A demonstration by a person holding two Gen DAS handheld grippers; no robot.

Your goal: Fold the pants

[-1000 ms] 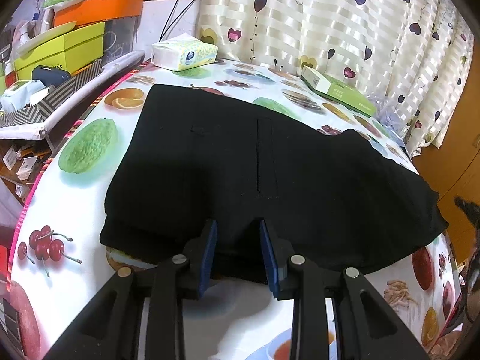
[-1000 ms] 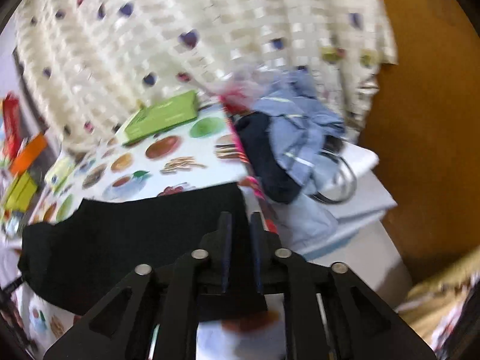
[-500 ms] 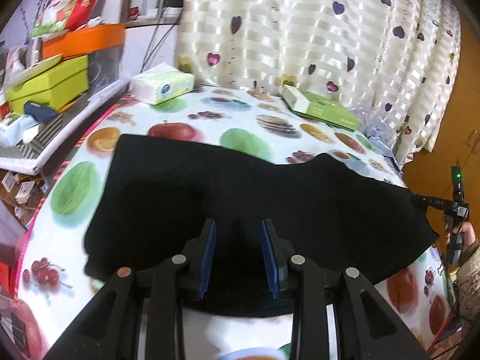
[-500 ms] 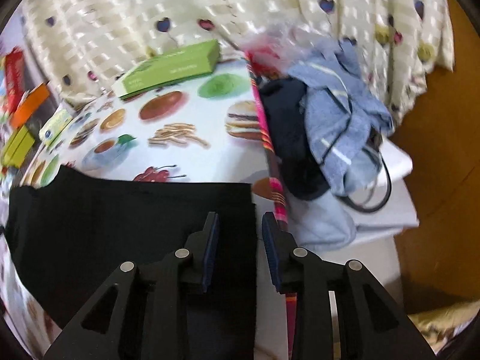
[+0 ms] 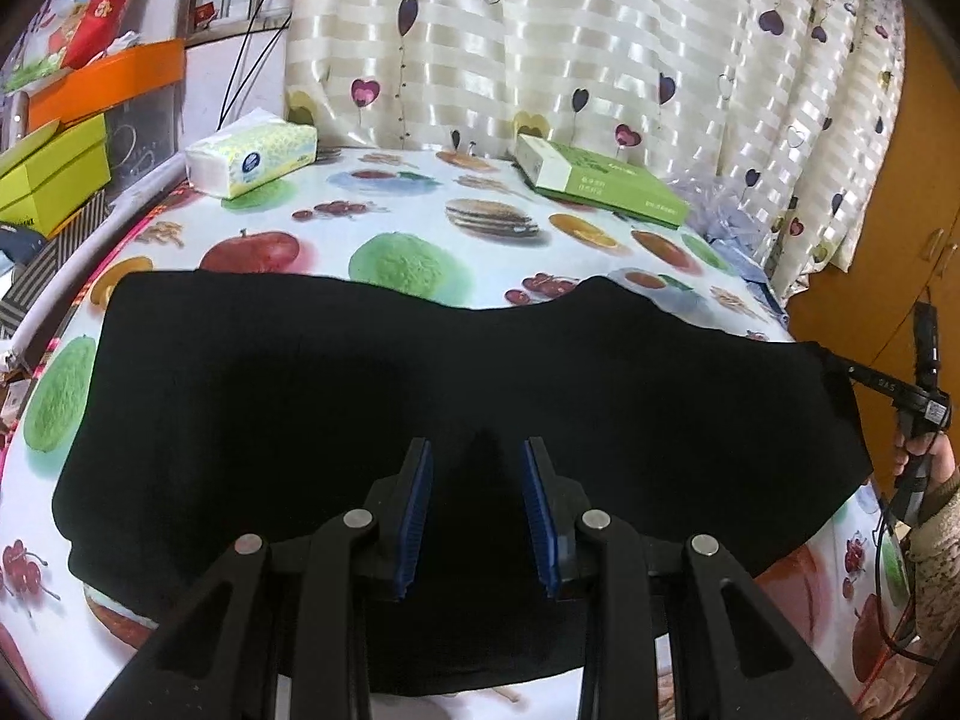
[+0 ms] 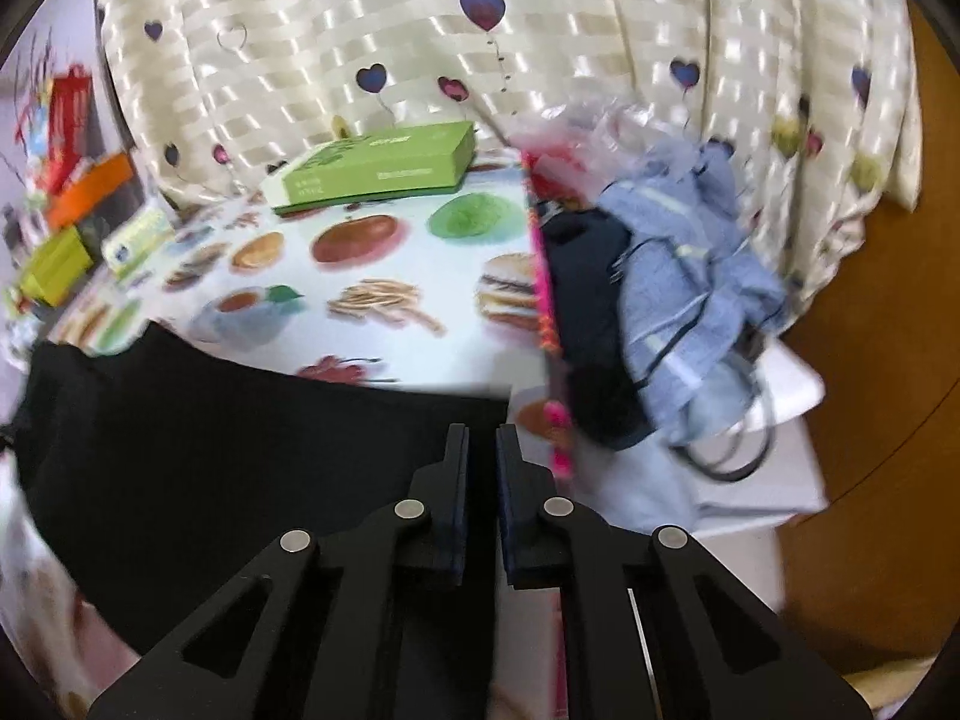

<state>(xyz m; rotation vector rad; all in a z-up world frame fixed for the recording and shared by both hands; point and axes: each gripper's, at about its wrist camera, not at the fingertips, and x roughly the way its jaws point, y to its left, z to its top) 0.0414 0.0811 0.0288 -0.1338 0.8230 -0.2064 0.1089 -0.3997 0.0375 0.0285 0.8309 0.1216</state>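
Black pants (image 5: 420, 396) lie folded in a wide band across the fruit-print table. My left gripper (image 5: 477, 468) is open above their near edge, blue pads apart, holding nothing. In the right wrist view the pants (image 6: 240, 450) fill the lower left. My right gripper (image 6: 482, 444) is closed down on their right end near the table's right edge, with black cloth between the narrow jaws. The right gripper also shows in the left wrist view (image 5: 858, 369) at the pants' right corner.
A tissue pack (image 5: 252, 150) and a green box (image 5: 600, 180) sit at the back of the table (image 5: 420, 222) before the curtain. Boxes (image 5: 54, 174) are stacked at the left. A heap of blue and dark clothes (image 6: 672, 300) lies just off the right edge.
My left gripper pulled back and rose, and the pants now lie as a wider, flatter band. My right gripper opened half a second ago, then closed again on the pants' right end.
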